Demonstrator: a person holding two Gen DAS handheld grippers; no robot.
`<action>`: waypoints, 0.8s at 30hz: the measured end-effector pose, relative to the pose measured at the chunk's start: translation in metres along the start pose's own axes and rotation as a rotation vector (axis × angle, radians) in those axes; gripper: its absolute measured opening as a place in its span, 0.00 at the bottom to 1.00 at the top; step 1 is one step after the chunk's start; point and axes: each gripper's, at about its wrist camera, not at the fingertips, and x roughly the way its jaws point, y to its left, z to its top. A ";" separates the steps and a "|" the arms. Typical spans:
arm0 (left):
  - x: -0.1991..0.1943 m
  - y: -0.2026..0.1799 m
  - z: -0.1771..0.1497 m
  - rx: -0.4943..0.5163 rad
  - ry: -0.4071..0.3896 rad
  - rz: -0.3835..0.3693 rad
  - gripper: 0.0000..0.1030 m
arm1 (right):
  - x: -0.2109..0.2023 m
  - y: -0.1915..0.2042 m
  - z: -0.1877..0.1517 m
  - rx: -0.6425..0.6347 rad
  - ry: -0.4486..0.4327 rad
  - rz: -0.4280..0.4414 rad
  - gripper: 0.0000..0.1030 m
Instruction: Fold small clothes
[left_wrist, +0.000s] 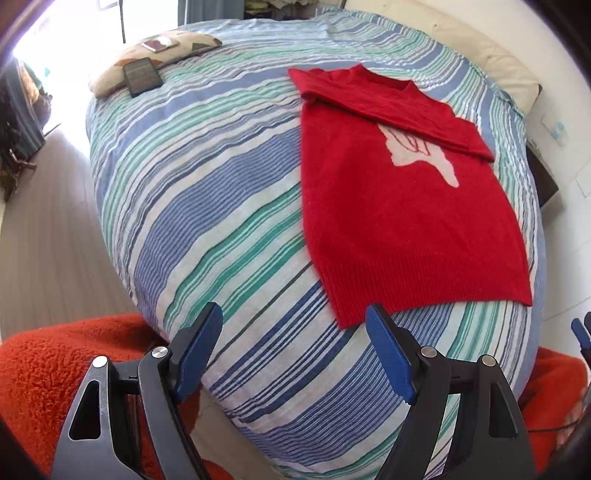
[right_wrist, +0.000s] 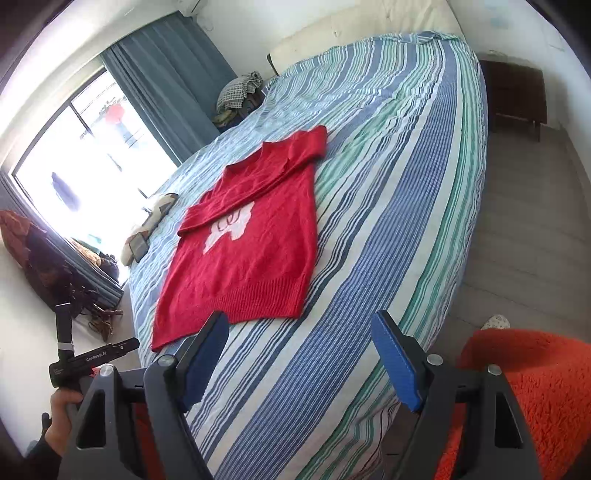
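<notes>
A small red sweater (left_wrist: 399, 206) with a pale pink motif lies flat on the striped bed (left_wrist: 221, 192). Both sleeves are folded across its chest. It also shows in the right wrist view (right_wrist: 251, 251). My left gripper (left_wrist: 295, 354) is open and empty, held just short of the sweater's hem at the near left corner. My right gripper (right_wrist: 301, 358) is open and empty, near the bed's front edge, just short of the hem. The left gripper's body (right_wrist: 85, 360) shows in the right wrist view, held by a hand.
A patterned pillow (left_wrist: 147, 59) with a dark phone (left_wrist: 142, 75) on it lies at the bed's far corner. A window with blue curtains (right_wrist: 166, 77), a dark nightstand (right_wrist: 517, 92) and grey floor (right_wrist: 524, 229) surround the bed. An orange fleece sleeve (right_wrist: 535, 391) is beside the grippers.
</notes>
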 end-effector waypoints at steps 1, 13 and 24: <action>-0.005 -0.001 0.002 0.010 -0.016 0.003 0.79 | -0.005 0.004 0.001 -0.013 -0.006 0.006 0.76; 0.009 0.009 -0.004 -0.028 -0.047 0.048 0.87 | -0.020 0.023 0.003 -0.187 -0.115 -0.075 0.86; 0.047 -0.011 0.029 0.042 0.039 0.157 0.85 | 0.061 -0.015 0.030 -0.068 0.088 -0.093 0.86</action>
